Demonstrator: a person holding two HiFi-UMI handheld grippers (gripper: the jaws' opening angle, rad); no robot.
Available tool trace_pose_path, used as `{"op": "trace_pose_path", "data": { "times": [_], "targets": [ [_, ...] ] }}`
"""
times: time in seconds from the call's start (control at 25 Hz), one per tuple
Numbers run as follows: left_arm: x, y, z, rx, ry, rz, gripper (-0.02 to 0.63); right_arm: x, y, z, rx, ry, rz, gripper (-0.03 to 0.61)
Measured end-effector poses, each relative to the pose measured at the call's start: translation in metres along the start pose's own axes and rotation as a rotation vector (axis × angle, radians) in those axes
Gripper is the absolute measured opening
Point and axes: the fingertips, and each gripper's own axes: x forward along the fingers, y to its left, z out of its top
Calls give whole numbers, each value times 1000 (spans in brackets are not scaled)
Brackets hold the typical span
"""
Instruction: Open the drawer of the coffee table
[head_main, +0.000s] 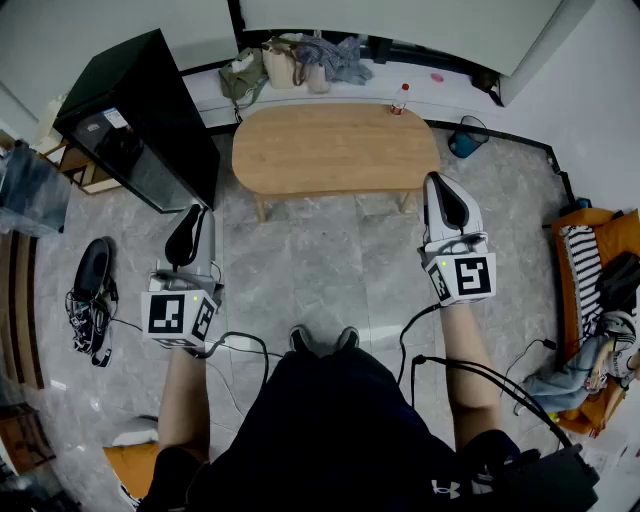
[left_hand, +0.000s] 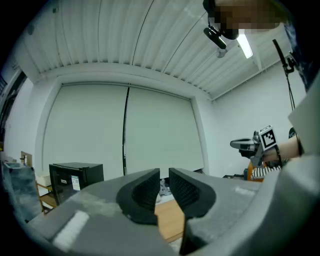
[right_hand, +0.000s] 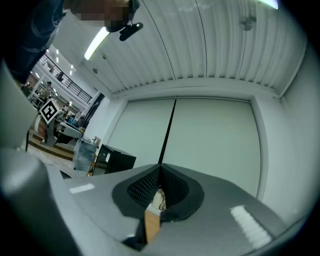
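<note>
Coffee table (head_main: 335, 150) stands ahead of us; we hold left gripper (head_main: 188, 222) and right gripper (head_main: 444, 192) short of it, jaws closed, empty.

Head view steeply down; gripper views low, level, facing forward; all share coffee table (head_main: 335, 148)

Living-room-like space, oval wooden coffee table (head_main: 335, 148), black mini fridge (head_main: 140, 130), grey tiled floor (head_main: 320, 260), white roller blinds (left_hand: 115, 130)
</note>
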Motion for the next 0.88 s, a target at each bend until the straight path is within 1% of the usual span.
{"op": "trace_pose_path", "data": {
  "times": [0.28, 0.48, 0.56, 0.6, 0.64, 0.68, 0.76, 0.8, 0.84, 0.88],
  "targets": [
    [-12, 23, -4, 5, -1, -3, 61, 5, 18, 5, -1, 0, -14, 2],
    [-20, 44, -11, 59, 19, -29, 61, 6, 29, 10, 18, -26, -56, 2],
    [-21, 52, -20, 68, 39, -32, 61, 8, 32, 7, 3, -23, -59, 2],
    [-20, 55, -26, 64, 51, -34, 61, 10, 37, 5, -16, -12, -40, 2],
    [-20, 58, -33, 56, 64, -35, 61, 12, 46, 2, -49, 5, 0, 2],
    [-19, 61, -41, 46, 78, -37, 61, 14, 58, -1, -103, 27, 55, 2],
    [-16, 67, -58, 29, 107, -37, 61, 21, 81, -10, -258, 81, 141, 2],
    [-12, 68, -66, 22, 121, -35, 61, 25, 86, -17, -321, 109, 158, 2],
    [-8, 69, -73, 15, 133, -35, 61, 30, 89, -24, -350, 129, 163, 2],
    [-4, 69, -81, 9, 145, -36, 61, 34, 89, -30, -351, 138, 163, 2]
  ]
}}
